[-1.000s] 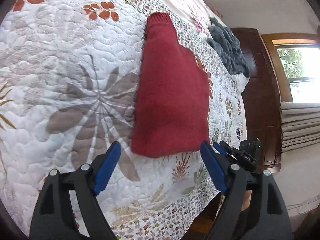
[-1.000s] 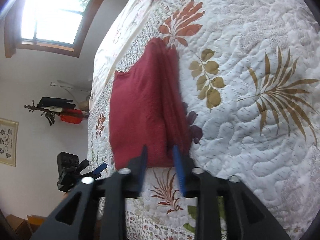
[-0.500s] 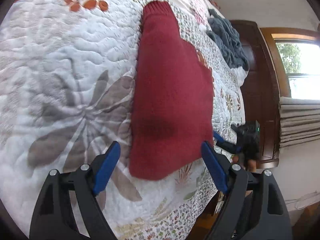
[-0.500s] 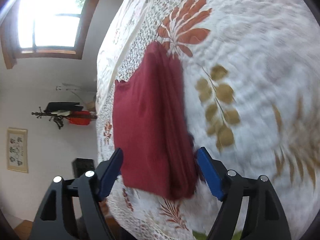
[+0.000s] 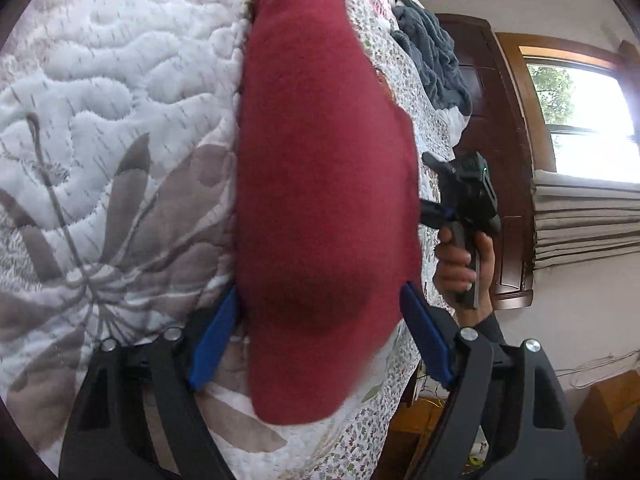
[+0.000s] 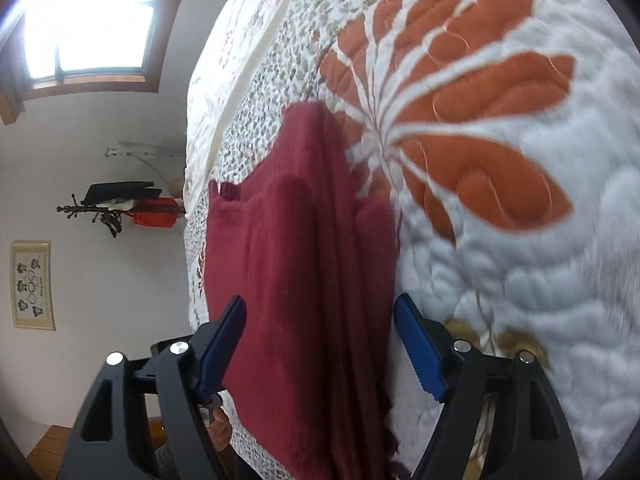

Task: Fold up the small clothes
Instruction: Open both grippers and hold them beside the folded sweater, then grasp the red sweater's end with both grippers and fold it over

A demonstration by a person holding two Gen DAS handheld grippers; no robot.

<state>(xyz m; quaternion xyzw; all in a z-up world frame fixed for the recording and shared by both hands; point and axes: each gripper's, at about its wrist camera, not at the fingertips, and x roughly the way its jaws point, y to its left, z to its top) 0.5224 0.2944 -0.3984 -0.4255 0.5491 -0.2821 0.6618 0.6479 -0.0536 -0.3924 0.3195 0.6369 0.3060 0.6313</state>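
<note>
The red sweater (image 5: 324,200) lies flat on the quilted bed (image 5: 120,80), already doubled into a long narrow strip, with one ribbed end pointing away from the left wrist camera. At the left, the left gripper (image 5: 316,336) is spread wide, its blue fingers (image 5: 212,336) straddling the near end of the strip and clamping nothing. Further right in the same view, a hand (image 5: 464,268) holds the handle of the other tool beside the sweater's far long edge. The right gripper (image 6: 320,348) is likewise released, its fingers (image 6: 418,352) standing either side of the stacked layers (image 6: 352,280) at the opposite end; whether either pad touches the knit cannot be told. The step in hand appears to be taking hold of both ends for the next cross fold. To do it well, lower each tool until one finger slides under all layers, close on the full thickness rather than the top ply only, keep both grips level, and lift only enough to clear the quilt so the strip does not sag or unfold. A gray garment (image 5: 432,44) lies well apart near the headboard.
</note>
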